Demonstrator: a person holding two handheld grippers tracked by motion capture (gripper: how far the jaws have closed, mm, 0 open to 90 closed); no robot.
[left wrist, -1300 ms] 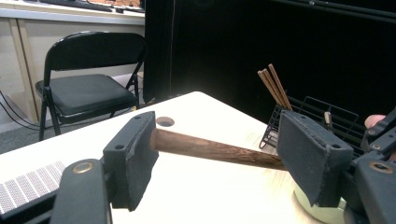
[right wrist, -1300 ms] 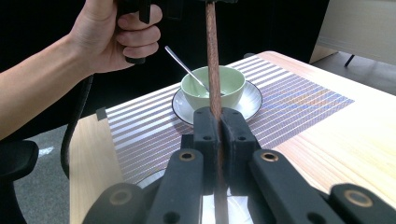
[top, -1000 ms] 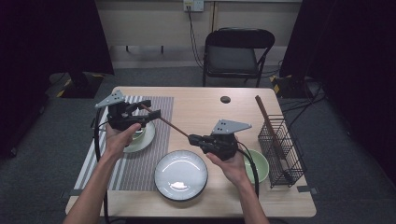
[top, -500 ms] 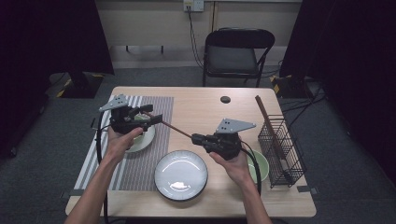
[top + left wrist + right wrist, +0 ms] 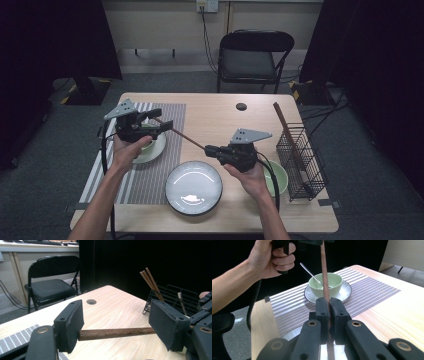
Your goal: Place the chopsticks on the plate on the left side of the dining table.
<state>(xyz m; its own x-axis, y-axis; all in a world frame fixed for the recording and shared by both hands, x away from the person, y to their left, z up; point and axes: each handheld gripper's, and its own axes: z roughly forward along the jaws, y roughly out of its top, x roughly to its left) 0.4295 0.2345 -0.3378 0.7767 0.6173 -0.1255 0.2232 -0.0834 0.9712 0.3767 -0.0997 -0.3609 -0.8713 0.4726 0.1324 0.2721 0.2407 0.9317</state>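
A light wooden table [image 5: 215, 112] stands on grey carpet with a black folding chair [image 5: 252, 57] at twelve o'clock, a striped placemat [image 5: 145, 175] at nine, and a wire basket [image 5: 300, 160] at three. Compared with a second ago, the left gripper [image 5: 150, 125] sits slightly higher over the green bowl [image 5: 328, 282], the right gripper [image 5: 215, 150] much as before. The right gripper is clamped on a wooden chopstick [image 5: 115, 333] above the white plate [image 5: 194, 187]; the left gripper's jaws stand apart around its far end, whether touching I cannot tell.

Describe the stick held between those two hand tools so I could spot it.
Over the wooden table, between the striped mat and the wire basket, a dark wooden chopstick hangs in the air. Unlike the chopsticks in the basket, the right gripper clamps it.
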